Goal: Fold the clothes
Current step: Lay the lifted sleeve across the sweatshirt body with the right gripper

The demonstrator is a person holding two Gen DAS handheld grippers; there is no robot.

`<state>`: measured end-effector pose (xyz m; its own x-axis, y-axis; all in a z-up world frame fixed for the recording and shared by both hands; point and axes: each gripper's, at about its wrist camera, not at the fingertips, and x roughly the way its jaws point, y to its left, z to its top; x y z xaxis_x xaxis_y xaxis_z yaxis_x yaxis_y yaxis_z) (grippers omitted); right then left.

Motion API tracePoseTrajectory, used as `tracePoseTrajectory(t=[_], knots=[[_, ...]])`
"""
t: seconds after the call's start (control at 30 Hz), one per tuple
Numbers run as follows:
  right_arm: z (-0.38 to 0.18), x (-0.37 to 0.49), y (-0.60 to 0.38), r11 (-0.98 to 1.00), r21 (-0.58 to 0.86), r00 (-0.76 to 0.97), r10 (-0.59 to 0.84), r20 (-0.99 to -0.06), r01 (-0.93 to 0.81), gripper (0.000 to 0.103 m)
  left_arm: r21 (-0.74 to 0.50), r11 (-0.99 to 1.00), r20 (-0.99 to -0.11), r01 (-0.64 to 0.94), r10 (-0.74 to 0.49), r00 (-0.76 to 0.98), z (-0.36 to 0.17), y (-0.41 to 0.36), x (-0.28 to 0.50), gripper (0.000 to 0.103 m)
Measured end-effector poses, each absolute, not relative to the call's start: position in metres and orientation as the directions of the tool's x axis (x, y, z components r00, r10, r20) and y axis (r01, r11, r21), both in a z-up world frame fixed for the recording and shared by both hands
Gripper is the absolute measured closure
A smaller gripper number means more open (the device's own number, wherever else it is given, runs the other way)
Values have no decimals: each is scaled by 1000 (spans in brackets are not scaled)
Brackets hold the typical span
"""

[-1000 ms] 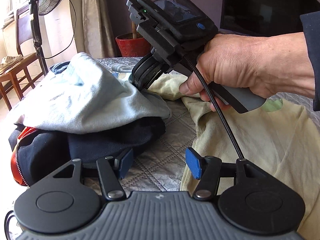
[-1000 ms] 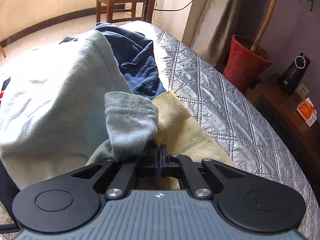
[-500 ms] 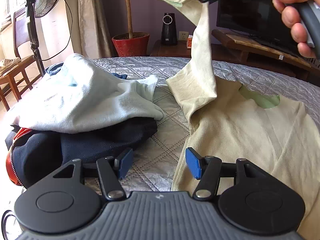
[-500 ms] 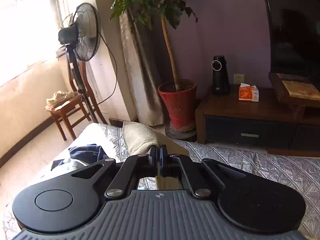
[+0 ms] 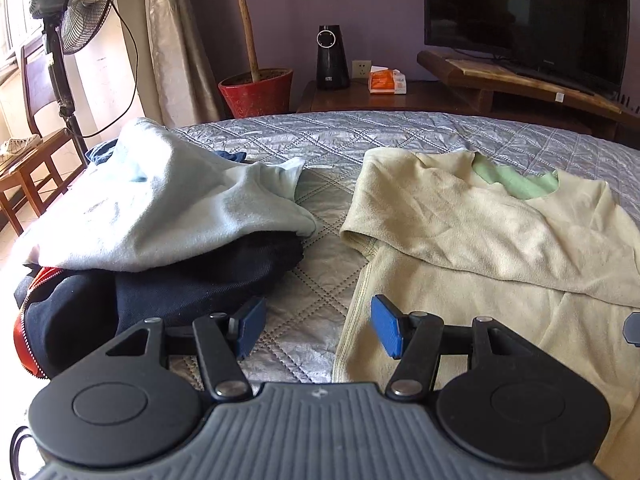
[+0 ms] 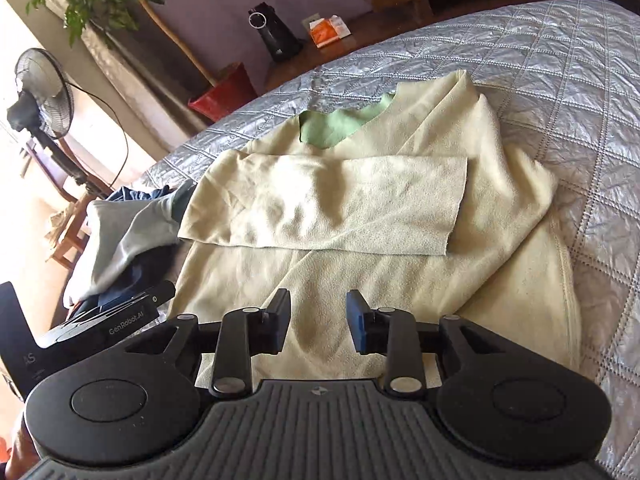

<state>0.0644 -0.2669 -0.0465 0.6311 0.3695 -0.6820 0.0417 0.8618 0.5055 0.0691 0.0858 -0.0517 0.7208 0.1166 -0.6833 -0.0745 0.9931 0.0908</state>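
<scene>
Bed (image 5: 400, 136) covered by a grey quilted spread with a diamond stitch pattern, wrinkled toward the far edge. On it, right side of the left wrist view: pale yellow shirt (image 5: 460, 216), lying flat, green inner collar facing the far edge, one sleeve (image 6: 332, 204) folded across the chest. Left side: a heap with a light blue garment (image 5: 160, 208) draped on top of dark navy clothing (image 5: 192, 280), a strip of bare spread between heap and shirt.
</scene>
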Motion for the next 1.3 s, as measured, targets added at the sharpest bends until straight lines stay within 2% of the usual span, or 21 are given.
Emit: tracePoseTrajectory(t=[0.13, 0.33, 0.43, 0.57, 0.63, 0.67, 0.9, 1.17, 1.23, 1.3], knots=[[-43, 70, -323, 794, 581, 688, 320, -651, 180, 53, 76, 992, -682, -100, 125, 720, -52, 91, 72, 49], [-61, 93, -344, 775, 607, 637, 379, -672, 179, 54, 125, 989, -696, -84, 148, 702, -60, 85, 77, 48], [-69, 97, -339, 806, 569, 608, 372, -701, 164, 55, 153, 986, -710, -71, 160, 685, -65, 79, 78, 48], [-64, 103, -317, 910, 414, 599, 315, -736, 31, 58, 171, 983, -713, -69, 172, 680, -67, 77, 78, 46], [-62, 105, -309, 936, 351, 600, 293, -744, -22, 71, 178, 982, -710, -69, 177, 682, -67, 75, 78, 46], [-61, 103, -307, 940, 340, 599, 297, -743, -44, 103, 184, 981, -708, -67, 180, 683, -67, 75, 77, 46], [-38, 90, -311, 910, 408, 628, 363, -689, -79, 103, 198, 978, -703, -60, 185, 687, -67, 74, 76, 45], [46, 42, -309, 774, 620, 703, 511, -496, -125, 103, 193, 979, -704, -59, 180, 687, -68, 75, 79, 45], [51, 27, -305, 771, 626, 708, 506, -492, -116, 103, 193, 979, -704, -59, 180, 687, -69, 75, 79, 45], [36, 12, -305, 770, 635, 693, 491, -528, -61, 103, 191, 980, -704, -59, 179, 687, -69, 76, 79, 45]])
